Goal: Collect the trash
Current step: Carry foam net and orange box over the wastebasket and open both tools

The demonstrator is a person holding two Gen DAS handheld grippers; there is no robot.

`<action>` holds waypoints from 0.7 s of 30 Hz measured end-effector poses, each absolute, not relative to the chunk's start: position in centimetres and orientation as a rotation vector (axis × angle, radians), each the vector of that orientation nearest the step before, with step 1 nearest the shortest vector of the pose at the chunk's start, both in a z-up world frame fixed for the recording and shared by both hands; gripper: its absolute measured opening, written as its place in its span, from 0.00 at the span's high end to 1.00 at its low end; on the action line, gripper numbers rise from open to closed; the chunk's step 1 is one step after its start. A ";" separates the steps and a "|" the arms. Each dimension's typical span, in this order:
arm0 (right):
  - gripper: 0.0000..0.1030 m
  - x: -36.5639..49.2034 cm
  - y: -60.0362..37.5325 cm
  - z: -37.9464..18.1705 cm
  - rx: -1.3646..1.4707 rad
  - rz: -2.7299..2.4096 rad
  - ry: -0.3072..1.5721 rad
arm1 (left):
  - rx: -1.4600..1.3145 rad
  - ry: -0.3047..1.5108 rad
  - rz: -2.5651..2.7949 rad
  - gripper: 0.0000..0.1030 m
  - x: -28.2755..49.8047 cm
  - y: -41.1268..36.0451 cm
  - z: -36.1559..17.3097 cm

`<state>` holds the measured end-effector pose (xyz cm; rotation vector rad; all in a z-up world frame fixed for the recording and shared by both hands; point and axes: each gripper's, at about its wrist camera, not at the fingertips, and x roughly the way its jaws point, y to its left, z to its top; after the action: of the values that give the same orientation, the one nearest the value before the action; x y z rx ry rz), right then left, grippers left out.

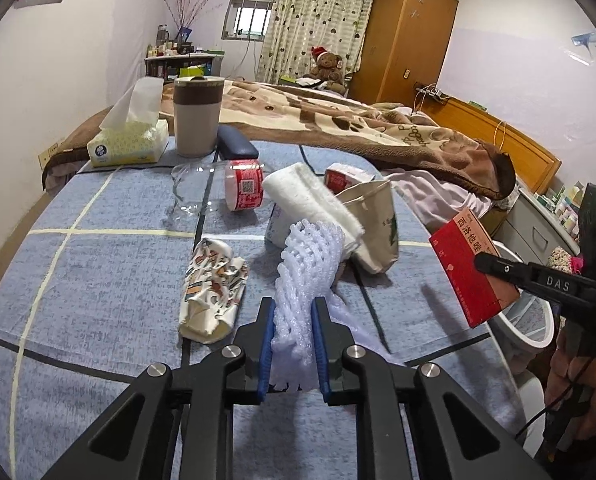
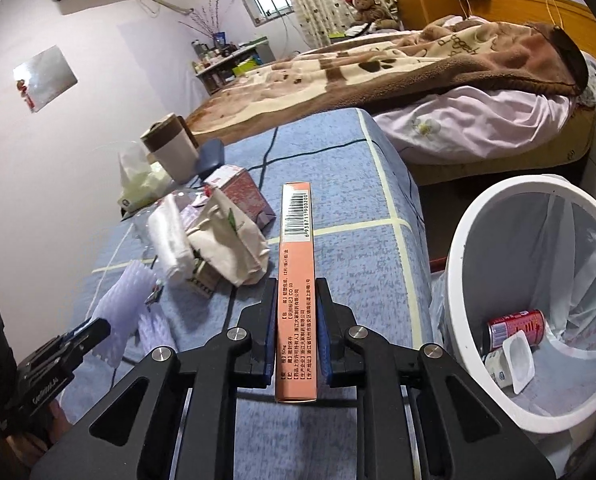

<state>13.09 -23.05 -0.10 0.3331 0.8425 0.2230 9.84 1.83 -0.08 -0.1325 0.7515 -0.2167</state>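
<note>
- Left gripper (image 1: 293, 320): jaws clamped on white foam net (image 1: 306, 280); net pinched between the blue pads, its free end sticking forward above the blue cloth (image 1: 97, 272).
- Right gripper (image 2: 296, 312): jaws closed on the narrow sides of an orange box (image 2: 296, 280), held edge-up, barcode end pointing away.
- Bin (image 2: 470, 240): just right of the right gripper, below it; red can (image 2: 516, 326) and yogurt cup (image 2: 518, 364) inside.
- Ahead of the left gripper: crumpled paper cup (image 1: 211, 292), paper bag (image 1: 374, 224), white roll (image 1: 314, 200), red tub (image 1: 243, 184).
</note>
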 end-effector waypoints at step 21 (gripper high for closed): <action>0.83 10.1 -27.8 0.9 0.386 0.137 0.775 | -0.072 0.703 -0.331 0.83 9.4 -5.2 3.1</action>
<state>10.06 -27.82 0.92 0.3863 0.7754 0.1372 9.39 -5.21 3.08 -0.0718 0.7025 -0.3308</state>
